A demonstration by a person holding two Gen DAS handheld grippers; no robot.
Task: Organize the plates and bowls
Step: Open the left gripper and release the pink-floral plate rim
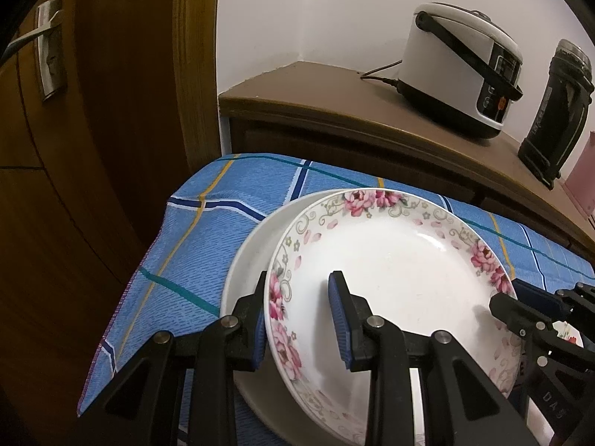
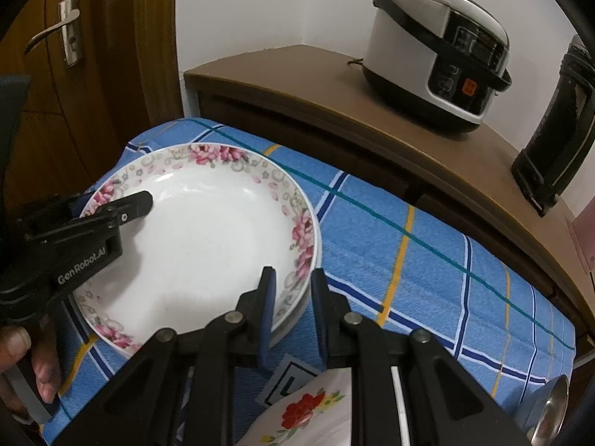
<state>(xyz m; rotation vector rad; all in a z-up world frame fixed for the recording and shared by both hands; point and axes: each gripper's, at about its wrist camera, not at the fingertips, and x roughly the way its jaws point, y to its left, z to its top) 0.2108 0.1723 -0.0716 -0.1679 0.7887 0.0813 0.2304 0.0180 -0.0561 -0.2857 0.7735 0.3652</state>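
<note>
Floral plate [image 1: 390, 260] — white, ringed with pink roses — sitting tilted over a plain white plate [image 1: 241, 260] on the blue checked cloth [image 1: 193, 223]. Lower plate peeking out along the left rim in the left wrist view, and as a thin white edge under the floral rim in the right wrist view [image 2: 297, 312].

Left gripper [image 1: 297, 319] clamped onto the floral plate's left rim: one blue-padded finger outside the rim, the other inside on the white well. Seen from the right wrist as a black arm [image 2: 111, 215] reaching in over the plate's left edge, with a hand [image 2: 33, 364] below it.

Right gripper [image 2: 292, 308] closed around the floral plate's near right rim — one finger inside on the patterned border, the other outside over the cloth. Whether the lower plate is caught in either grip: cannot tell.

Second dish with a red flower [image 2: 308, 412] low in the right wrist view, partly hidden by the gripper body. Metal bowl edge [image 2: 550, 405] at the lower right corner.

Behind the table, a brown cabinet [image 2: 334, 85] carrying a white rice cooker [image 2: 427, 48] and a black kettle [image 2: 550, 137]. Wooden door [image 1: 93, 111] with a metal handle on the left.
</note>
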